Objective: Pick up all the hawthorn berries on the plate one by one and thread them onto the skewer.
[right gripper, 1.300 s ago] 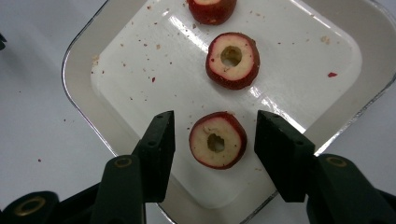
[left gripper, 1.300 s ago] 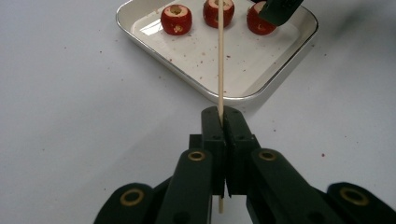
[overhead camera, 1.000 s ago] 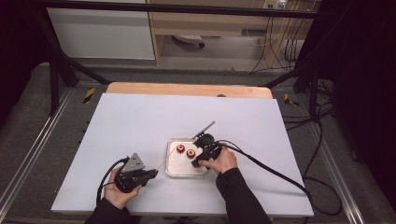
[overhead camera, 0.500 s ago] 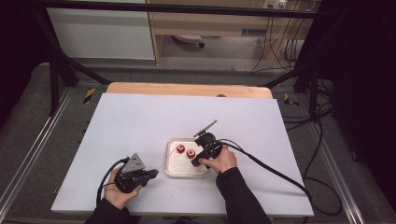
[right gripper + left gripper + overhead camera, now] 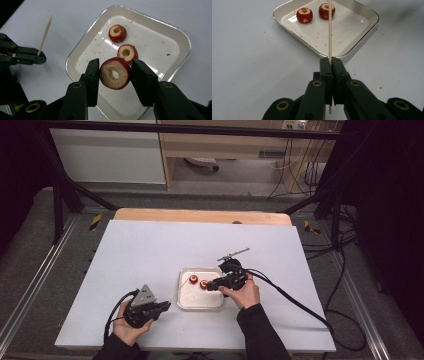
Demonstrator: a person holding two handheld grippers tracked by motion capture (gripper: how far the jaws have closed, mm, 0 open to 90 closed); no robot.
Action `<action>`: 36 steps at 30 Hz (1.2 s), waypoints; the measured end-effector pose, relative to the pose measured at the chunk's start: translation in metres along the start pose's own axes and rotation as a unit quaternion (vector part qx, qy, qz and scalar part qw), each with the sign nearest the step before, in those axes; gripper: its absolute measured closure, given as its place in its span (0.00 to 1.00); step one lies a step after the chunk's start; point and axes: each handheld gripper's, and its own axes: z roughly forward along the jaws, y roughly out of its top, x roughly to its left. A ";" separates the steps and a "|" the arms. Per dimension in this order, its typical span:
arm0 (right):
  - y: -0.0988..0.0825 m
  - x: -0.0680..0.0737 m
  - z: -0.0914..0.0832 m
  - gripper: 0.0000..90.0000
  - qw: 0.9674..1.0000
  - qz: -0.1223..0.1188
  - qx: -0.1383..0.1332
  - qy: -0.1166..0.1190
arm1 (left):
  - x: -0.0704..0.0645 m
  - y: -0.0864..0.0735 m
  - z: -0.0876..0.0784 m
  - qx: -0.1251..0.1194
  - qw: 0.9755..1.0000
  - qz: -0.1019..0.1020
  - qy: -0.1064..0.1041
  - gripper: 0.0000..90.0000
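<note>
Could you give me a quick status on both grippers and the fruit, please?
Left gripper shut on skewer. Right gripper shut on cored fruit piece over tray. Two pieces in tray. Nothing obstructing.

The left gripper [image 5: 162,306] sits at about seven o'clock on the worktop, held low in the person's left hand [image 5: 131,327], its jaws pressed together and aimed toward two o'clock. The right gripper [image 5: 212,286], at about five o'clock, is held in the right hand [image 5: 244,293], jaws aimed toward nine o'clock and partly closed. Both forearms enter from six o'clock.
</note>
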 end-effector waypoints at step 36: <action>-0.024 -0.011 -0.011 0.67 0.938 0.095 -0.323 0.088 | -0.040 0.020 0.029 -0.025 0.997 -0.072 0.015 0.98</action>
